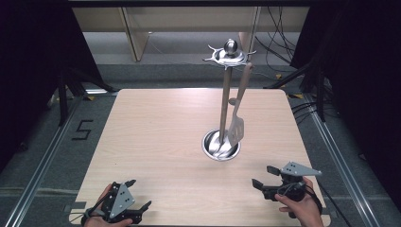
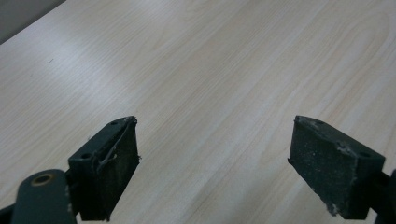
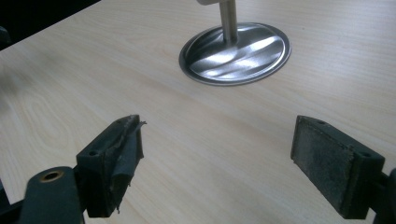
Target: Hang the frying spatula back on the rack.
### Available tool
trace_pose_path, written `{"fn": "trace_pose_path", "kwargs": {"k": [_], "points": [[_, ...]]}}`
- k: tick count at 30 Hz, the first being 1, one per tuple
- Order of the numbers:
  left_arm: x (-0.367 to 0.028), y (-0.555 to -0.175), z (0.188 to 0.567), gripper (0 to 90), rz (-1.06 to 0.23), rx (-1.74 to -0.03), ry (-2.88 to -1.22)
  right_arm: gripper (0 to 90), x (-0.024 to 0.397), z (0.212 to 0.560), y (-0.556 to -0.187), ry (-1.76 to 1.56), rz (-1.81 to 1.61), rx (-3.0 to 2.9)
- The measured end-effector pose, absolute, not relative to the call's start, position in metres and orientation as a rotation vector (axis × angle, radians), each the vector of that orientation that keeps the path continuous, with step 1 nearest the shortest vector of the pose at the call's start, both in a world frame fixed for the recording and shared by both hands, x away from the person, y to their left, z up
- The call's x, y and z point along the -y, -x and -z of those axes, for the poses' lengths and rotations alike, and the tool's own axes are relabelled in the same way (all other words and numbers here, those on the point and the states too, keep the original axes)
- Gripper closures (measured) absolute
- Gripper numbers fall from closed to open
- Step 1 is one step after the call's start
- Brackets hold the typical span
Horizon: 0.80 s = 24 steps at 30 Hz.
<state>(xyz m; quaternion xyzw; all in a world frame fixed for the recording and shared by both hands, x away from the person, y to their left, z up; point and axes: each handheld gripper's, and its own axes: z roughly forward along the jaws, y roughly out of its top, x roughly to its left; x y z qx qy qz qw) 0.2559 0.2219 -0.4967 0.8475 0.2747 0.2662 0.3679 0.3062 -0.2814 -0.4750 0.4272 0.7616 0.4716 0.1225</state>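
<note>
A steel utensil stand [image 1: 224, 101] rises from a round dished base [image 1: 221, 145] on the right half of the wooden table [image 1: 156, 137]. A slotted spatula [image 1: 238, 120] hangs from the stand's top ring, its blade just above the base. My left gripper [image 1: 140, 194] rests open at the near left edge, held by a hand. My right gripper [image 1: 265, 176] is open at the near right, its jaws facing the stand. In the left gripper view the left gripper [image 2: 215, 154] holds nothing over bare wood. In the right gripper view the right gripper [image 3: 217, 154] is empty, with the base [image 3: 236, 52] ahead.
The table stands on a grey floor with metal rails at both sides. Black curtains hang left and right. Cables [image 1: 283, 42] lie on the floor behind the table's far right corner. A "5" marking [image 1: 82, 129] is on the floor at left.
</note>
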Motion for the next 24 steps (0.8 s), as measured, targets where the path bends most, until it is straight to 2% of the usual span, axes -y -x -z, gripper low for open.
{"fn": "trace_pose_path", "kwargs": {"k": [24], "points": [[-0.221,-0.256,0.498,15.0,-0.690,-0.703,-2.167,16.3,0.289,0.487,-0.288,-1.218,-1.327,-2.237]]}}
